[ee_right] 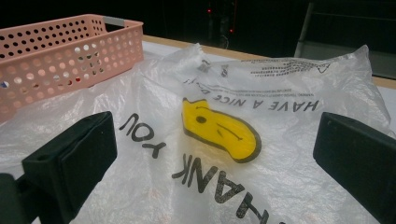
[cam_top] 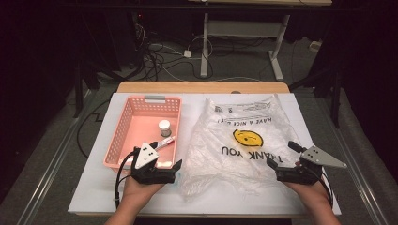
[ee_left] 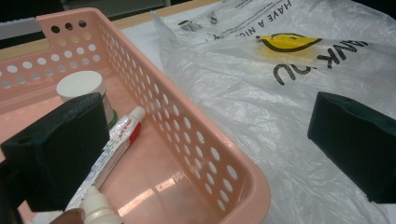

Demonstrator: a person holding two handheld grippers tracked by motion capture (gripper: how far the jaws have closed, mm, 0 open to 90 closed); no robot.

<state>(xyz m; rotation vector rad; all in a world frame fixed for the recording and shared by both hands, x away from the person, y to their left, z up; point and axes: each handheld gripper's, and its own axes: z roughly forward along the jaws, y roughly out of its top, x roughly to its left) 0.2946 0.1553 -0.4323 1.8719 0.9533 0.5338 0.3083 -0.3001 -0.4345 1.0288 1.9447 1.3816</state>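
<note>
In the high view the plastic bag [cam_top: 237, 145] lies flat and crumpled across the centre-right of the white surface [cam_top: 89, 187], its printed text upside down. Its handles and mouth look to sit at the upper end of the frame and its closed bottom toward the lower edge, though I cannot tell for sure. The left hand-held gripper [cam_top: 174, 168] sits at lower centre-left, jaws spread and holding nothing, straddling the near right corner of the pink basket [cam_top: 123, 123] with one jaw over the basket and the other over the bag's left edge. The right hand-held gripper [cam_top: 273, 165] rests at lower right, jaws also spread and free, pointing left at the bag's right margin. Each hand is therefore nearest its own side of the bag. Inside the basket a white-capped jar [cam_top: 164, 127] stands just above a tube [cam_top: 163, 142] that lies diagonally, both closest to the left hand. The bag's long axis runs up the frame, with open surface below it and to its right.
</note>
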